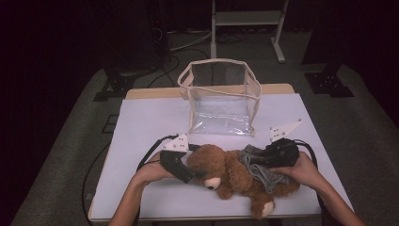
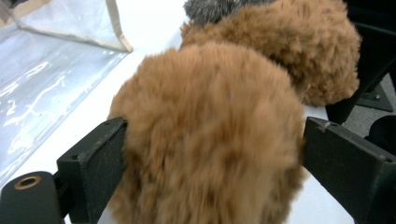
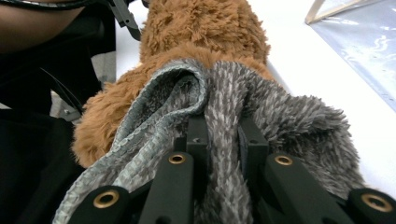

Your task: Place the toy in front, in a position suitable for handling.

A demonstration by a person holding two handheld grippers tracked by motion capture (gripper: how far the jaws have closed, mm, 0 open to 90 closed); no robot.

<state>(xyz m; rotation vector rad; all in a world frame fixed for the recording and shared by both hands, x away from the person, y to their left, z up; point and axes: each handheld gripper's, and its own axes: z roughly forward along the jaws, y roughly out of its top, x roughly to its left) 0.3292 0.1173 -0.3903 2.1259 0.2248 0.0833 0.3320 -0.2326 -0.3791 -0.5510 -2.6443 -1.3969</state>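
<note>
Right hand-held gripper (image 3: 219, 140) clenched on fold of grey fleece cloth (image 3: 280, 112); right gripper view shows pinch close up, high view gives just dark gripper body over cloth. Left hand-held gripper (image 2: 210, 154) released, jaws wide either side of brown teddy bear (image 2: 210, 130) head, pads not pressing, fur between. High view: bear lies on its side near front edge of white table (image 1: 141, 122). Farther back, clear plastic bag (image 1: 221, 99) stands upright, open.
</note>
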